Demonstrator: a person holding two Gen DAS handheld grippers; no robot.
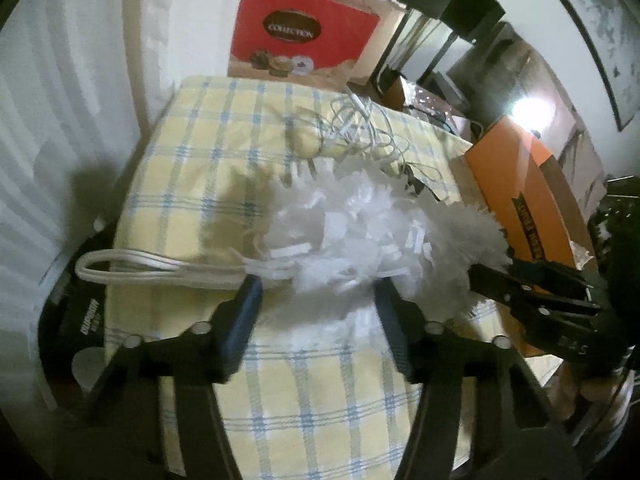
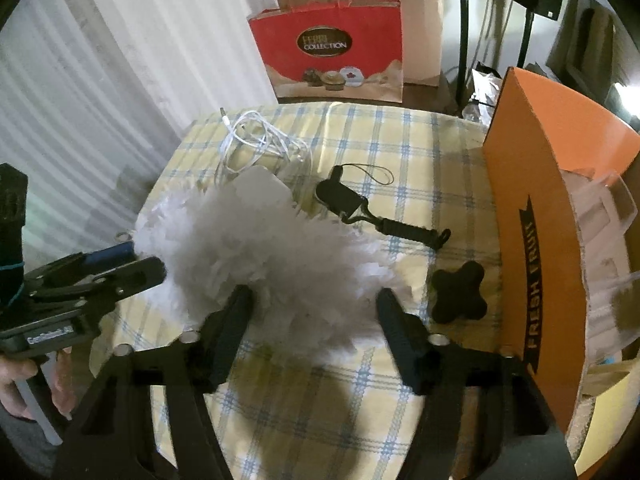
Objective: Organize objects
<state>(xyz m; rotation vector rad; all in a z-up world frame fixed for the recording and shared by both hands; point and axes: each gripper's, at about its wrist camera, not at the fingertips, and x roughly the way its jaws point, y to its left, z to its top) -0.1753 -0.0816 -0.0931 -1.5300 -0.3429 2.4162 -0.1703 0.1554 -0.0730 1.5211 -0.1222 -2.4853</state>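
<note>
Little of the sorting looks finished, judging from how much lies loose on the checked tabletop point(image 2: 360, 420). The fluffy white duster point(image 1: 360, 236) sprawls across the middle of both views, its white loop handle point(image 1: 132, 270) stretching to the left of the left wrist view. The left tool point(image 1: 316, 304) straddles the duster's near end, jaws about half apart with the fluff and handle root between them; whether the pads actually press on it I cannot tell. The right tool point(image 2: 316, 316) straddles the other end of the fluff in the same half-closed way, and contact there is equally unclear. It seems both hands are about to take hold of the duster, so this item is not yet put away. Left to deal with: a tangle of white cable point(image 2: 256, 148) in the upper middle, a black strap-like gadget point(image 2: 360, 204) right of centre, and a black cross-shaped knob point(image 2: 458, 298) just beside the orange fruit box point(image 2: 532, 240) at the right edge, which probably serves as the container. A red gift bag point(image 2: 332, 48) stands beyond the tabletop's far edge.
</note>
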